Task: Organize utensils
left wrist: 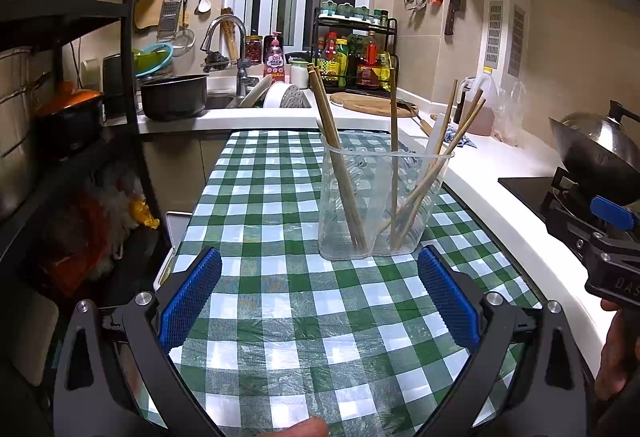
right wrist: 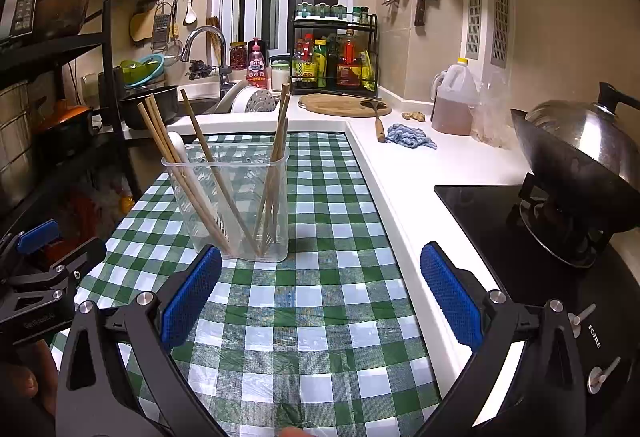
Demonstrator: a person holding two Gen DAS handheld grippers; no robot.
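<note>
Chopsticks [left wrist: 340, 161] upright in clear holder [left wrist: 380, 205], both grippers' fingers [left wrist: 192, 301] apart

The checked tablecloth [left wrist: 280, 317] lies bare from its near edge up to the clear utensil holder [left wrist: 376, 205], which stands alone toward the far right part of the table. Chopsticks [left wrist: 336, 157] splay outward above its rim, narrowing any approach from above. The table's left edge meets a dark shelf rack [left wrist: 132, 117]; along the right edge the white counter [right wrist: 420, 173] runs, with a wok [right wrist: 576, 165] on the stove.
</note>
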